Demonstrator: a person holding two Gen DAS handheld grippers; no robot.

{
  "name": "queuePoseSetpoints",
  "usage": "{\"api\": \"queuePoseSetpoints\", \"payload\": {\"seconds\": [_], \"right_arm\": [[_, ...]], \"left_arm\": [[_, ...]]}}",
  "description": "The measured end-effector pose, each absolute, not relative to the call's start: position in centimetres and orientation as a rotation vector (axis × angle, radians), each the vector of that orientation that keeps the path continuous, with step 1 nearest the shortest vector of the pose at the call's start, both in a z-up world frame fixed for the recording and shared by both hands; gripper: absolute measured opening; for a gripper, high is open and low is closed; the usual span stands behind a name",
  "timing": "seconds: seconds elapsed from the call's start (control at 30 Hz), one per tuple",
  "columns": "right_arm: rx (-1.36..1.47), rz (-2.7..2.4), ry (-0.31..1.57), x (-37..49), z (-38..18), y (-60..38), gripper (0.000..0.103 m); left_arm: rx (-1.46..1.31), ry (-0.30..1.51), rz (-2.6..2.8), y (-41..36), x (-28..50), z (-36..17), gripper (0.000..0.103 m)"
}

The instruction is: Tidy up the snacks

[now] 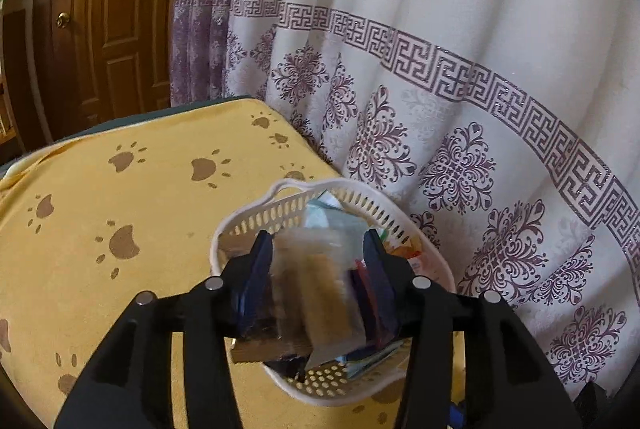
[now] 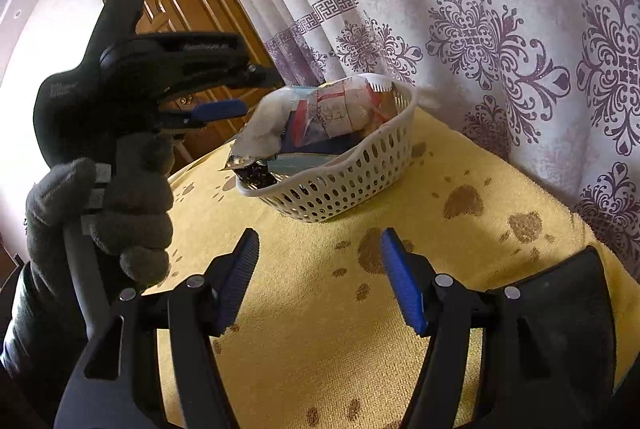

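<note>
A white perforated basket (image 1: 248,221) (image 2: 340,185) stands on the yellow paw-print cloth (image 2: 320,329) and holds several snack packets heaped above its rim. My left gripper (image 1: 317,235) (image 2: 260,93) hovers over the basket's near end with its jaws apart. A blurred tan and white packet (image 1: 316,281) (image 2: 262,129) shows between the jaws in the left wrist view. In the right wrist view that packet sits just beyond the tips, at the basket's edge on the heap. My right gripper (image 2: 319,233) stands open over the cloth, short of the basket, with nothing between its fingers.
A white curtain (image 1: 480,69) with purple patterns hangs close behind the basket along the table's far edge. A brown wooden door (image 1: 100,29) stands beyond the table. A gloved hand (image 2: 112,205) holds the left gripper's handle.
</note>
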State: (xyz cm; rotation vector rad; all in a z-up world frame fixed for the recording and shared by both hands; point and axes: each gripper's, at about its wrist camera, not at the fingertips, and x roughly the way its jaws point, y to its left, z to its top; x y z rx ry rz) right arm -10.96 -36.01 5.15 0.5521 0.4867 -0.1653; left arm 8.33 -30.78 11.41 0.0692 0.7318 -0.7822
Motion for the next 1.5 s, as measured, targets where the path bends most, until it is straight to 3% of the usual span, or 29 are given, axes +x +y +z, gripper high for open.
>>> {"api": "queuePoseSetpoints", "payload": {"seconds": [0.67,0.73,0.83,1.03,1.5], "right_arm": [[0.557,-0.172,0.502,-10.5,5.0,-36.3,0.065],[0.56,-0.174,0.504,-10.5,5.0,-36.4,0.065],[0.564,-0.179,0.507,-10.4,4.9,-36.5,0.065],[0.559,-0.19,0.512,-10.3,4.9,-36.6,0.065],[0.545,-0.233,0.529,-10.3,4.8,-36.4,0.065]], "left_arm": [[0.297,0.649,-0.615,-30.8,6.2,8.7,0.048],[0.282,0.665,-0.631,-30.7,6.3,8.8,0.052],[0.255,0.678,-0.645,-30.1,6.3,9.2,0.075],[0.263,0.591,-0.621,-29.1,4.5,11.0,0.086],[0.258,0.547,-0.519,-25.4,2.3,12.1,0.092]]}}
